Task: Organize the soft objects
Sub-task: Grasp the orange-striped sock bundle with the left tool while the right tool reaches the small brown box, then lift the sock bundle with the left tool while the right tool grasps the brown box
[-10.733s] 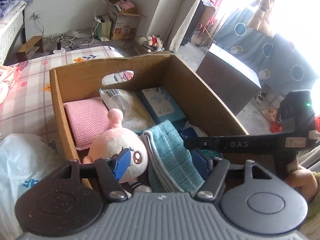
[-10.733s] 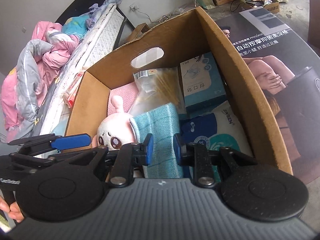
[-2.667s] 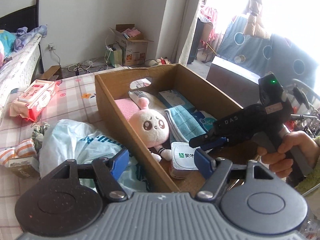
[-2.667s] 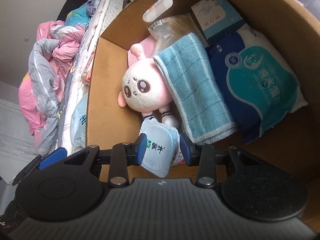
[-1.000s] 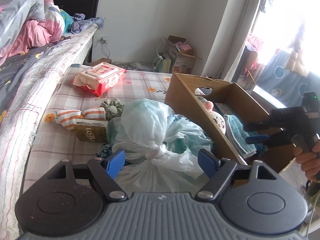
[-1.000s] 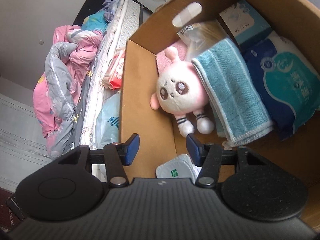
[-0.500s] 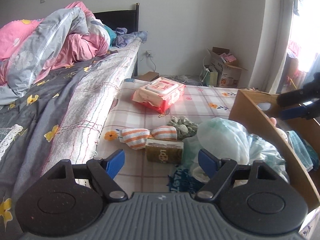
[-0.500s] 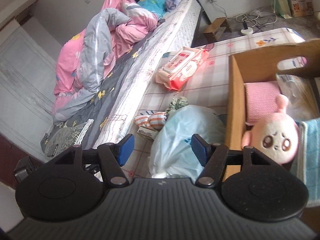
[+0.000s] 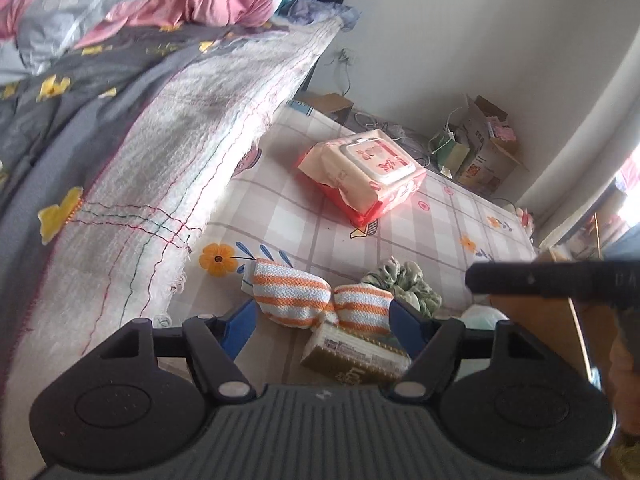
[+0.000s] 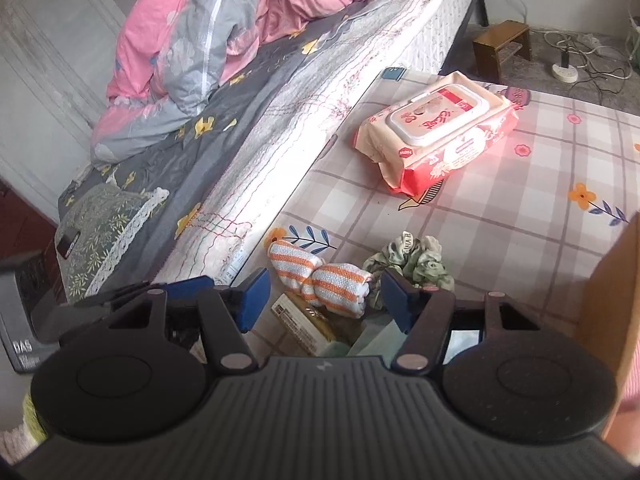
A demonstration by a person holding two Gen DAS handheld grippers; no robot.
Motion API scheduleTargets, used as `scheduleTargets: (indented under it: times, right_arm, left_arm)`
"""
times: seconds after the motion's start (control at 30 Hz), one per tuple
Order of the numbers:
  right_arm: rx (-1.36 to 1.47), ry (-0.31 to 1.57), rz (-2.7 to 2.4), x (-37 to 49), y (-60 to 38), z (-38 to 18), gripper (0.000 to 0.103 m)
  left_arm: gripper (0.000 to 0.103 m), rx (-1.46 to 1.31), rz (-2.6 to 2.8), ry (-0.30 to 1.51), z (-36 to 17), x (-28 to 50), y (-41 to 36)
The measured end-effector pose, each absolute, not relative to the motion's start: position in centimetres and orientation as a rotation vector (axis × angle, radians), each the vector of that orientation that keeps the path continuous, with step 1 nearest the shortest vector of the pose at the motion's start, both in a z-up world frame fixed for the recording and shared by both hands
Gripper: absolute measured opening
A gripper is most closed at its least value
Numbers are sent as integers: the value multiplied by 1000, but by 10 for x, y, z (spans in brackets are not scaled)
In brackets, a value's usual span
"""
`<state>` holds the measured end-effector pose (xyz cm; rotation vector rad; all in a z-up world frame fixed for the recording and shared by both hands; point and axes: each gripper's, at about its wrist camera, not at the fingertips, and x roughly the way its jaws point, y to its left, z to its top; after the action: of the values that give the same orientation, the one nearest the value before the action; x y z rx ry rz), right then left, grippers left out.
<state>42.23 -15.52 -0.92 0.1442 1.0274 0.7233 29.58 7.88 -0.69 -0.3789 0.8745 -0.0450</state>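
Reaching toward the loose items on the checked, flower-printed cloth, both grippers point down at the same small cluster. The left gripper has its blue-padded jaws closing, yet nothing is pressed between them: the orange-and-white striped rolled cloth only shows in the gap, lying on the cloth beyond the tips. The right gripper is likewise narrowing with nothing held, and the same striped roll sits ahead of it.

To do this pick well, I judge that one gripper should take the striped roll and the other should stay clear, since both are lined up on it. The roll is pinched in the middle into two lobes; closing across that waist, or square over one lobe, should hold better than nipping an end. It rests partly on an olive-gold flat carton, so the jaws need to come down on the roll alone and not catch the carton's edge. The green patterned scrunchie touches the roll's far end and may drag along.

As for containers, only a brown cardboard box wall shows at the right edge; its contents are hidden here. A red-and-white wet-wipe pack lies well apart, farther up the cloth.
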Motion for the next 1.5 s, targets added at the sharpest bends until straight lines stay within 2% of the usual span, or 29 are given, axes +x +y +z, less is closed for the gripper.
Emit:
scheduleTargets:
  times: [0.3,0.43,0.53,0.57,0.8,1.2,1.23,1.37,1.5]
  right_arm:
    - [26,1048,811,437,-138,-38,53]
    - [-2,1043,830,429,-137,-40,53]
    - [-15,1046,845,423,-135,-43,52]
    - [-25,1041,847,422,-134,-43,52]
    - [-60,1011,851,417,-127,-46,52]
    - [-303,996,925,397,-74,-52,51]
    - [-329,1003,919,397,-69,-56,50]
    - [-365,1038,897,396,-60,-68,29]
    - [-314,1011,880,393,-66,-62,26]
  left_arm:
    - [74,-537,30,1091,-48,360,89]
    - [74,-584,82,1123,-65,376,90]
    - [65,-587,113,1137,-73,383,88]
    - [61,-598,127,1136,-76,385,89]
    - [50,-644,153,1064,-70,381,94]
    - [49,-617,143,854,-12,353,106]
    - [49,-605,145,841,-8,350,106]
    - [49,-570,148,799,5,338,105]
    - [49,-552,153,764,17,322,106]
